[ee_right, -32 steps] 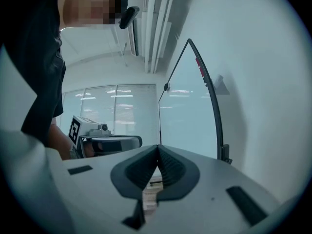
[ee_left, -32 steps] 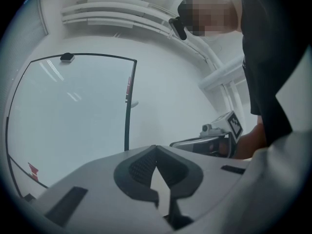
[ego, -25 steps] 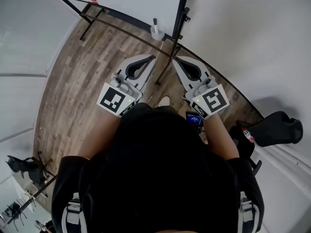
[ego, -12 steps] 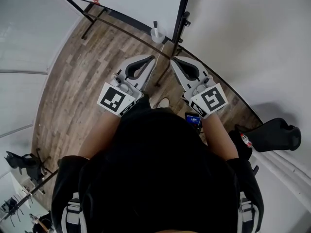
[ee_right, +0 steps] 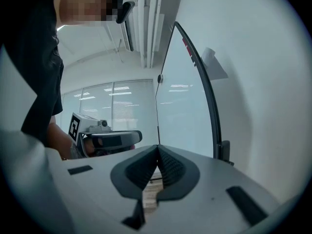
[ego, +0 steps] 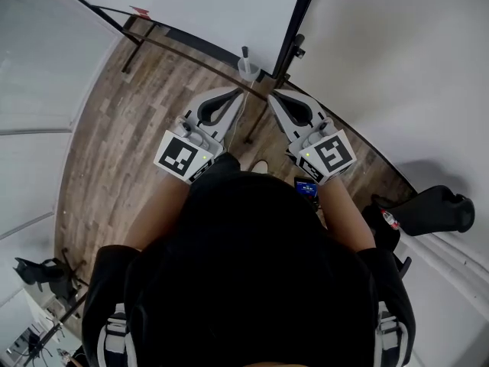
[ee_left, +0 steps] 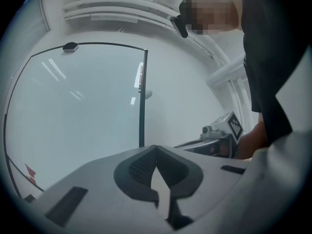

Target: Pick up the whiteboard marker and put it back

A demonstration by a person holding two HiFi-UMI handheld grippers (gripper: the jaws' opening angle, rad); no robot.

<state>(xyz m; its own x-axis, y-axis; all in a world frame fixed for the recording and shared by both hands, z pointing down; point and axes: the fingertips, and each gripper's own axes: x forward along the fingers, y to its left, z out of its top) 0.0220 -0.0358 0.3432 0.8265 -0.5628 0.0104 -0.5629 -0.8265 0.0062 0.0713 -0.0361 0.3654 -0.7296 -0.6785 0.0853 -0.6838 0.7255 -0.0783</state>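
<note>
A small white cup (ego: 247, 69) hangs at the foot of the whiteboard's black post (ego: 294, 25), and a dark marker (ego: 244, 53) stands upright in it. Both grippers are held side by side above the wood floor, pointing toward the cup and a short way from it. My left gripper (ego: 242, 92) is shut with nothing in it; in its own view the tips (ee_left: 156, 147) meet in front of the glassy whiteboard (ee_left: 78, 111). My right gripper (ego: 270, 95) is also shut and empty (ee_right: 157, 148), with the left gripper (ee_right: 105, 138) visible beside it.
Whiteboard stand legs (ego: 137, 40) run across the wood floor (ego: 130, 128). At the right lie a black bag-like object (ego: 432, 209) and a red-labelled bottle (ego: 390, 219). A small blue-screened device (ego: 306, 186) sits at my waist. A black stand (ego: 42, 270) is at lower left.
The head view has shifted slightly, so the cup and board frame sit a little differently. Both grippers stay shut and keep almost the same pose; the right one edged slightly left.
</note>
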